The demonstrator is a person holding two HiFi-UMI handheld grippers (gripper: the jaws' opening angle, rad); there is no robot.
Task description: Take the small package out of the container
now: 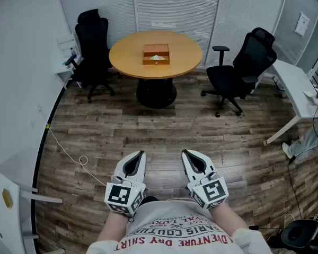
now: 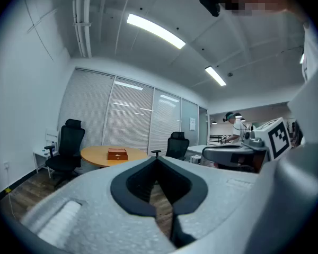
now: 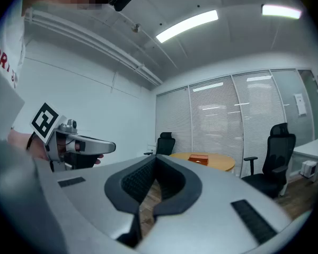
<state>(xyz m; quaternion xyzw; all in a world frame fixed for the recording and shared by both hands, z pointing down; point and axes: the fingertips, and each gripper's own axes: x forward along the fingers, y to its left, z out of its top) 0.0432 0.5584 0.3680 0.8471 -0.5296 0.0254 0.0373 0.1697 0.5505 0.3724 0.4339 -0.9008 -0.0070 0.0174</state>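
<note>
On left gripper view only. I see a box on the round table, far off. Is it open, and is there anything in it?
Observer: Head view looks down into the wooden box. There's no lid on it, and a small item, pale with some green, lies by its near wall. It's too small to name.
Operator: Right gripper state?
Observer: The right gripper has its jaws together with nothing between them.
Operator: Anything on the floor on the way?
Observer: A thin cable loops on the wood floor, left of the left gripper and off the straight line to the round table.
</note>
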